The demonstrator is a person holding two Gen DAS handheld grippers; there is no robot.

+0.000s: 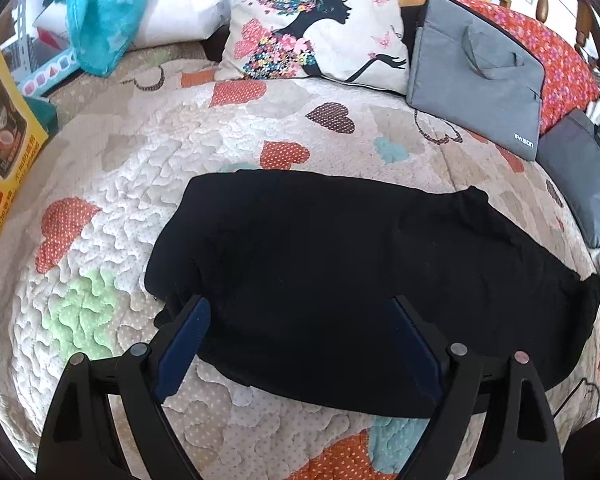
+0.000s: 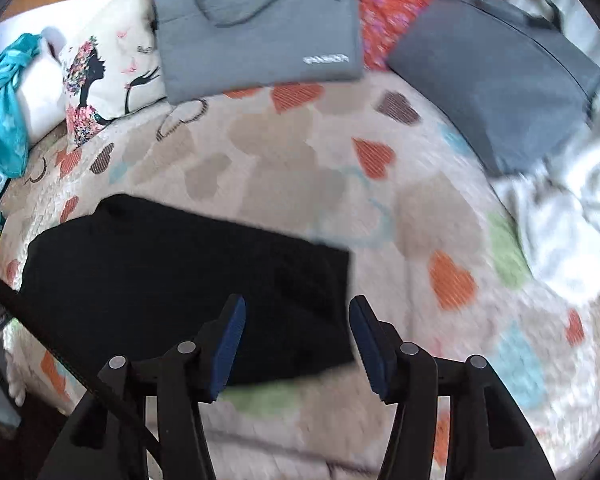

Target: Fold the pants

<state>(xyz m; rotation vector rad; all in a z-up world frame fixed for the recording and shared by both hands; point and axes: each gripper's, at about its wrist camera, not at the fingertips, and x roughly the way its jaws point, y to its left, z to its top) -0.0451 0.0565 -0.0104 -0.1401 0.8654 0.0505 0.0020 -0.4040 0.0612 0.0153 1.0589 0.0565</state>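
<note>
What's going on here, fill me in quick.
A person is folding black pants on a heart-patterned quilt, with a two-finger gripper in each hand. Right now neither gripper holds anything. The left gripper is wide open above the pants' near edge, and the right gripper is open over their right end. The pants lie flat in a compact dark shape, apparently already folded at least once. Two grey laptop bags and a printed pillow sit at the back of the bed.

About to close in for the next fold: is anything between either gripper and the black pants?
Nothing visible. The pants lie flat on the quilt, directly ahead of the open left gripper and open right gripper. Laptop bags sit well beyond.
</note>
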